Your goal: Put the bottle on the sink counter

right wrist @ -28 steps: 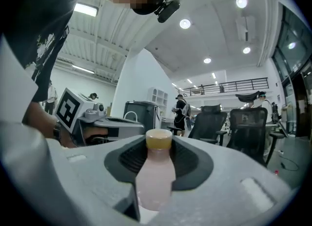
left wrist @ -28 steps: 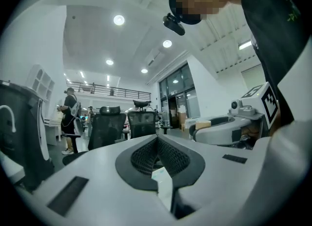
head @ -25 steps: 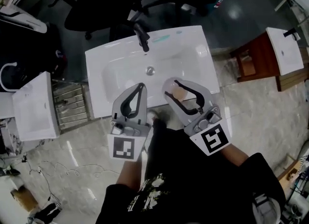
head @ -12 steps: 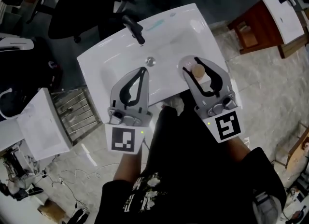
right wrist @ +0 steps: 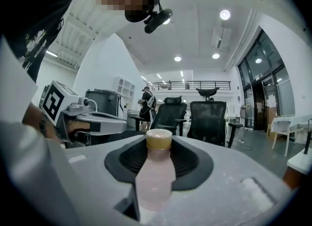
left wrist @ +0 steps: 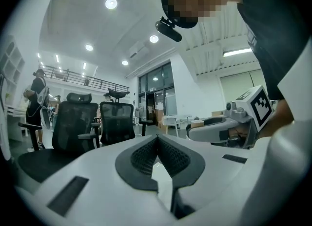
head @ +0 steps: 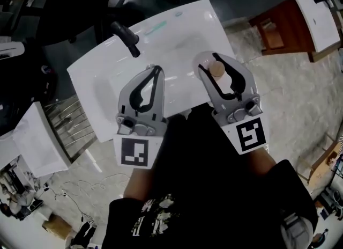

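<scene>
A pale pink bottle (right wrist: 155, 174) with a tan cap (head: 216, 70) stands upright between the pads of my right gripper (head: 215, 60), which is shut on it. In the head view that gripper hangs over the front right part of the white sink counter (head: 182, 22). The bottle's lower body is hidden by the jaws. My left gripper (head: 155, 71) is beside it over the basin's front. Its pads meet, with nothing between them (left wrist: 157, 140). A black faucet (head: 126, 38) stands at the sink's back.
A second white basin (head: 32, 140) lies at the left beside a metal rack (head: 72, 122). Another basin (head: 316, 12) tops a wooden stand (head: 276, 36) at the right. Black office chairs (left wrist: 75, 122) and a standing person (left wrist: 38, 98) are beyond the sink. The floor is marble.
My right gripper has carried the bottle forward from the sink's front edge to over its right side. The head view has swung, so the sink sits further left. The left gripper stays shut.
</scene>
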Demonstrator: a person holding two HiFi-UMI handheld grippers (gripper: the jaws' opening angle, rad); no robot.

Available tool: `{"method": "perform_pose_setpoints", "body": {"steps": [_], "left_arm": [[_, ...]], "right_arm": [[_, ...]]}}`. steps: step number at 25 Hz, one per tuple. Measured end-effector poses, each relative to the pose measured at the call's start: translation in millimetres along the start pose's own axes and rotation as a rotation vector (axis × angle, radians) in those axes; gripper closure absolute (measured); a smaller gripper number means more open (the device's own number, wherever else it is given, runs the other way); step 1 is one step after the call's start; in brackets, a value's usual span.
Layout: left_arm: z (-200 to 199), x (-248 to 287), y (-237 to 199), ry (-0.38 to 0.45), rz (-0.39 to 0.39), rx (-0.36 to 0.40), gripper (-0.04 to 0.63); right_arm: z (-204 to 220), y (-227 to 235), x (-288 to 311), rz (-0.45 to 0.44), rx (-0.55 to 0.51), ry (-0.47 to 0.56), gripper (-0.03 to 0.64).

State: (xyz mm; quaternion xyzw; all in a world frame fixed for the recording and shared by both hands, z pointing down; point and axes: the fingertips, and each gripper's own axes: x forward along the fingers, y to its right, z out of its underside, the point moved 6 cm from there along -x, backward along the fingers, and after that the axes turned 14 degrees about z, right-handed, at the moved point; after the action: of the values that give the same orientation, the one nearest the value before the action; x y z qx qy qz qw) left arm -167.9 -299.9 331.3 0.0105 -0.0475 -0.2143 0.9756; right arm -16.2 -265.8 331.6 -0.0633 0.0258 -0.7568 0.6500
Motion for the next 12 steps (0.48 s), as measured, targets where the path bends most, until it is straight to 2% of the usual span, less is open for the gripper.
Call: {"method": "perform_pose_setpoints", "body": {"steps": [4,12], "left_arm": [[24.0,45.4,-16.4,-0.028,0.036,-0.017,0.581],[71.9,117.5,-50.7,-0.047,0.051,-0.069,0.581]], "right_arm": [[27.6,20.8,32.4,-0.028,0.002,-0.054,0.485],[80.4,56.4,88.2,-0.067,0.001,-0.111,0.485]]}}
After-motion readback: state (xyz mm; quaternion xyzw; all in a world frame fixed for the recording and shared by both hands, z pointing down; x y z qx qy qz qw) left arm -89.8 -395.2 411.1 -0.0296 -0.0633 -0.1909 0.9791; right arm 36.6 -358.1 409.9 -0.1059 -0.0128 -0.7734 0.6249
